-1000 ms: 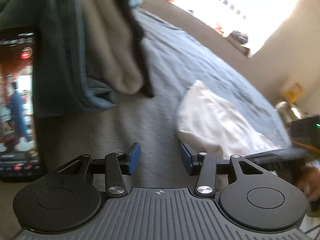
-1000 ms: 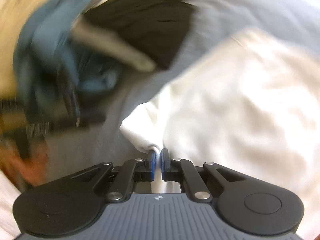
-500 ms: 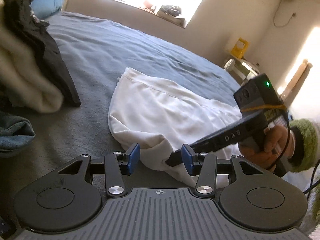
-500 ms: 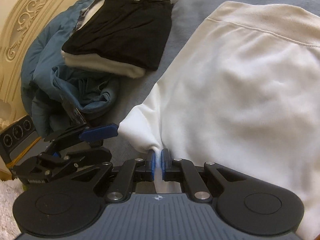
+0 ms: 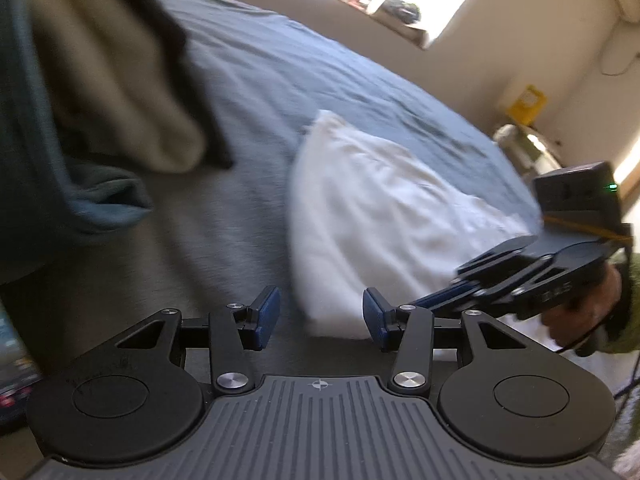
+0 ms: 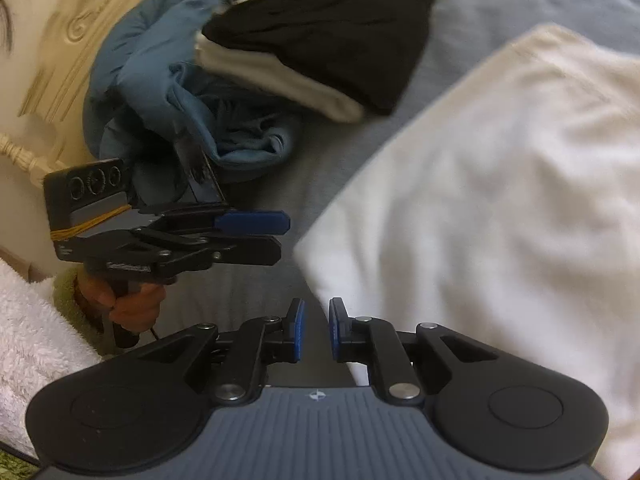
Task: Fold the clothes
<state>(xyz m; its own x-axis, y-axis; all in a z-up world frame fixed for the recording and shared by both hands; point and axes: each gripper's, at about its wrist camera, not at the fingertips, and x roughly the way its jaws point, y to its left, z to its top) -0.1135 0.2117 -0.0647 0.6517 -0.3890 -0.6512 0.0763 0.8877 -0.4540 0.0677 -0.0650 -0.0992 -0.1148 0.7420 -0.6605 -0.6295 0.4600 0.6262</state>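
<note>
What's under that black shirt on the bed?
A folded cream garment lies right under the black shirt, only its edge showing. Beside them sits a blue bundle. Anything deeper in the stack is covered.

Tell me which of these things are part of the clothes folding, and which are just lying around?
Part of the job:
- white garment
- stack of folded clothes, black piece on top
- left tongs and right tongs, both open and empty

Lying about:
- crumpled blue fabric
- grey bedcover
- yellow item by the wall
</note>
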